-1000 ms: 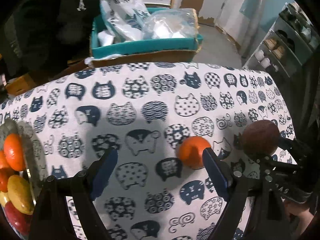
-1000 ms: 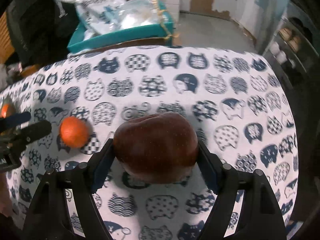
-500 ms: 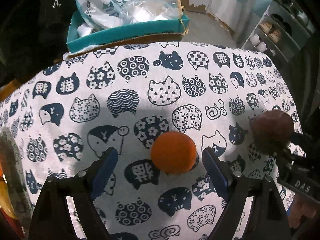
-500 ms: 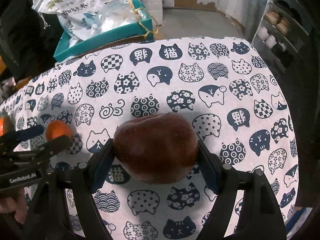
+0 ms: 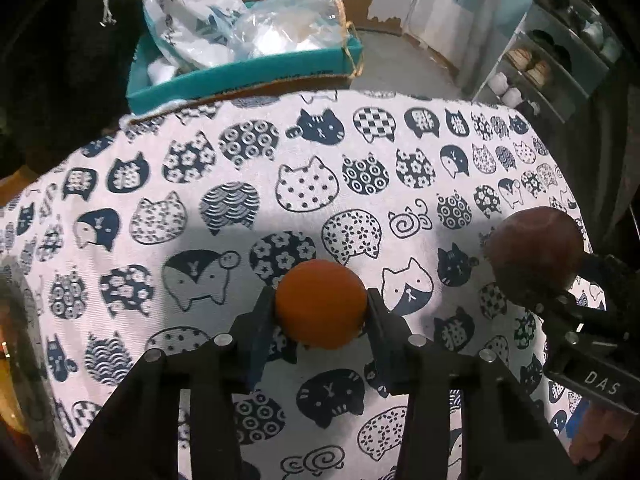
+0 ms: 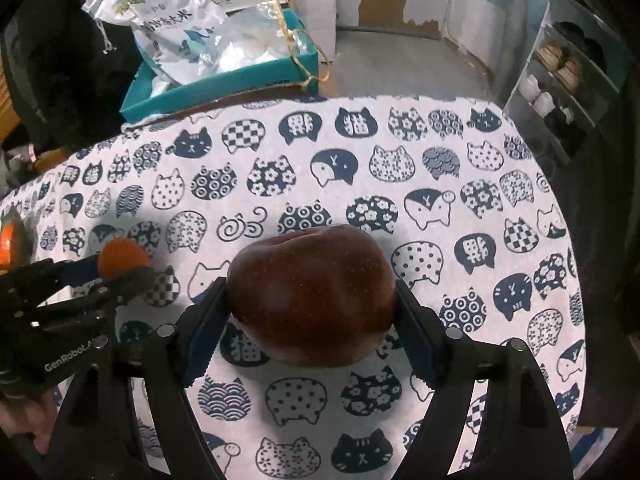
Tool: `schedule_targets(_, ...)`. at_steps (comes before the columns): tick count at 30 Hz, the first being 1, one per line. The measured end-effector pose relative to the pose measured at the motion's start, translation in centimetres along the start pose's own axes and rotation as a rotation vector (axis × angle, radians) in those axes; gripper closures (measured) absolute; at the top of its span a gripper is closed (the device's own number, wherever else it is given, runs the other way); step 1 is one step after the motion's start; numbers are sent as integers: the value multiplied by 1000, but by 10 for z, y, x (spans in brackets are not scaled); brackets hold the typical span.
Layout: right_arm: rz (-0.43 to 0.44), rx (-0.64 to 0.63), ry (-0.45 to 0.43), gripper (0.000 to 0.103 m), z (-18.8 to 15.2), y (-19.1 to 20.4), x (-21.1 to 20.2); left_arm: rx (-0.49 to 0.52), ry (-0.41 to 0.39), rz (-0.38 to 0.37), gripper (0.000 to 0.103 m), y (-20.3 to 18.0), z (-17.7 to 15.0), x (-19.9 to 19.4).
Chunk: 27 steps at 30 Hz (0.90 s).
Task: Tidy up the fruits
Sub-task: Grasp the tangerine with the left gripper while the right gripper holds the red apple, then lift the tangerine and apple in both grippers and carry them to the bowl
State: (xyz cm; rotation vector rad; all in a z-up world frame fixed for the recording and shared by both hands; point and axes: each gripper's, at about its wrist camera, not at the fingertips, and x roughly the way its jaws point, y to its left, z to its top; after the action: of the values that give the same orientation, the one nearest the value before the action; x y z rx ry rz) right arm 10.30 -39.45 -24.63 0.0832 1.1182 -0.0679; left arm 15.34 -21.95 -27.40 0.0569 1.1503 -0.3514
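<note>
Claws first: the left gripper (image 5: 321, 312) has just closed its jaws, and both pads now press on the orange (image 5: 321, 305), one on each side. That fruit sits low over the cloth (image 5: 240, 184), above a dark cat print, in the near middle of the table.

In the right wrist view, the right gripper (image 6: 311, 312) is clamped on the apple (image 6: 311, 296), a dark red one that fills the gap between the blue pads. It hangs over the cloth near the middle of the table too, to the right of the orange. From the left wrist view the apple shows at the right edge, well apart from the orange, with the right gripper's black body under it. From the right wrist view the orange shows small at the left, held in the left gripper's black fingers (image 6: 132, 276).

At the far left edge of the right view, more orange fruit (image 6: 6, 246) peeks in. A hand (image 6: 28, 420) grips the left tool at lower left.

Beyond the table's far edge stands a teal box (image 6: 224, 80) with plastic bags (image 6: 176, 28) in it. A shelf (image 6: 568, 68) with shoes is at far right.
</note>
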Motion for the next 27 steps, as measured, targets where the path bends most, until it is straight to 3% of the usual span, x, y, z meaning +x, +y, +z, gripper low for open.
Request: schedule_targets(27, 38, -61, -173, 24, 12, 43, -114, -25, -234, 90, 59, 26, -17, -149)
